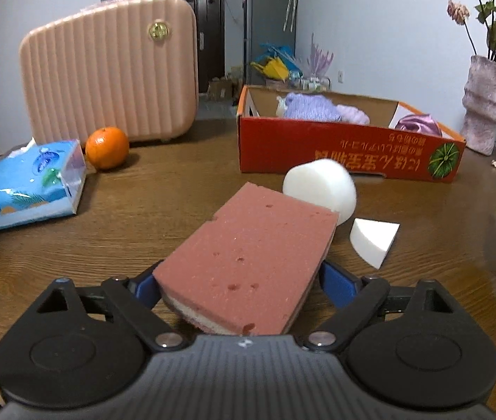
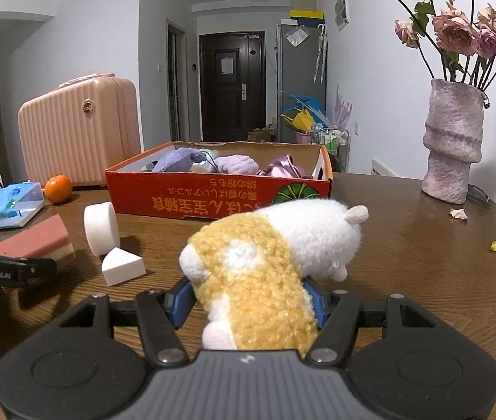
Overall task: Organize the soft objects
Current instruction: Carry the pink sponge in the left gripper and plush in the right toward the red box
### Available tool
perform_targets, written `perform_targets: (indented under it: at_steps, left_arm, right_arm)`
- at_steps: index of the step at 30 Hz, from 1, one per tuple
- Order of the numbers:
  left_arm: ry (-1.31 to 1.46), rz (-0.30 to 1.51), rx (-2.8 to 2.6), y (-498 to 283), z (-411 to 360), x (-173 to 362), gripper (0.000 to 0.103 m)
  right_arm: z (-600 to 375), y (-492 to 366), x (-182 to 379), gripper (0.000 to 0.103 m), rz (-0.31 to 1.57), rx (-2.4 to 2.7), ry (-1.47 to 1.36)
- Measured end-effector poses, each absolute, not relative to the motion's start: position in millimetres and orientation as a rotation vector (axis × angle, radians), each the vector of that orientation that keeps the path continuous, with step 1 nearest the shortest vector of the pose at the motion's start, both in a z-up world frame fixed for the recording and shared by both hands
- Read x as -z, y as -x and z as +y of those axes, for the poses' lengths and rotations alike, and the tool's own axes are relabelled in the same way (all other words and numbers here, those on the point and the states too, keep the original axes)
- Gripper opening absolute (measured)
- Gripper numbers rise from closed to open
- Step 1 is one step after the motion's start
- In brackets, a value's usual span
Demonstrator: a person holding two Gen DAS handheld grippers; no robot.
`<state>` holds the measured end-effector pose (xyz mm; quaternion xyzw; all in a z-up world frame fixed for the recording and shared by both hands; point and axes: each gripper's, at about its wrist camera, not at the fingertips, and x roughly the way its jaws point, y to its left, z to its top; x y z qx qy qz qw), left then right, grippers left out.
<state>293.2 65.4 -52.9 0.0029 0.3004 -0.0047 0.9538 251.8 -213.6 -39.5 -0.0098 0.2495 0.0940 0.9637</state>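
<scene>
Your left gripper [image 1: 240,280] has its blue pads against the two sides of the pink sponge [image 1: 251,259], pinching it near its close end, with the far end tipped up off the table [image 1: 142,210]. Your right gripper [image 2: 248,301] is clamped on the yellow-and-white plush toy [image 2: 269,255], its pads sunk into the fleece.

So both hands are loaded, and the step in hand looks like the carry to the red cardboard box [image 1: 318,150], which stands toward the table's far edge and already holds purple soft things.

Two white foam pieces lie between you and the box: a round foam block [image 1: 321,189] touching the sponge's far corner, and a foam wedge [image 1: 374,241] just beside it.

Next, you probably need to lift each load clear of the box's near wall before you let go. Raise the sponge first so it doesn't drag the round block.
</scene>
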Motion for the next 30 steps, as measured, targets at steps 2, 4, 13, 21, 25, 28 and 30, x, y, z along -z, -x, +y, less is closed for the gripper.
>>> perform_targets:
  at_steps: [2,4,13,21,25,28,30]
  left_arm:
    - [0.000,0.591,0.002,-287.6,64.1,49.1,0.092]
    - [0.009,0.568,-0.008,-281.8,63.8,44.5,0.092]
    - [0.040,0.476,0.004,-256.5,56.3,22.6,0.092]
    - [0.050,0.423,0.018,-247.8,41.1,8.6,0.092]
    - [0.065,0.397,0.016,-247.1,35.4,2.4,0.092]
    - [0.067,0.387,0.015,-247.9,30.9,-1.1,0.092]
    - [0.070,0.384,0.014,-249.8,28.1,-3.3,0.092]
  right_arm:
    - [-213.8,-251.0,39.0,0.062,0.503,-0.193,0.019]
    - [-213.6,-250.1,38.2,0.062,0.499,-0.195,0.018]
    - [-213.8,-247.1,34.7,0.062,0.478,-0.203,0.015]
    - [-212.6,-242.7,28.2,0.062,0.439,-0.212,0.021]
    - [-210.6,-240.9,24.2,0.062,0.416,-0.219,0.030]
    - [-208.5,-241.2,20.8,0.062,0.398,-0.224,0.035]
    - [-207.1,-242.7,18.6,0.062,0.385,-0.226,0.039]
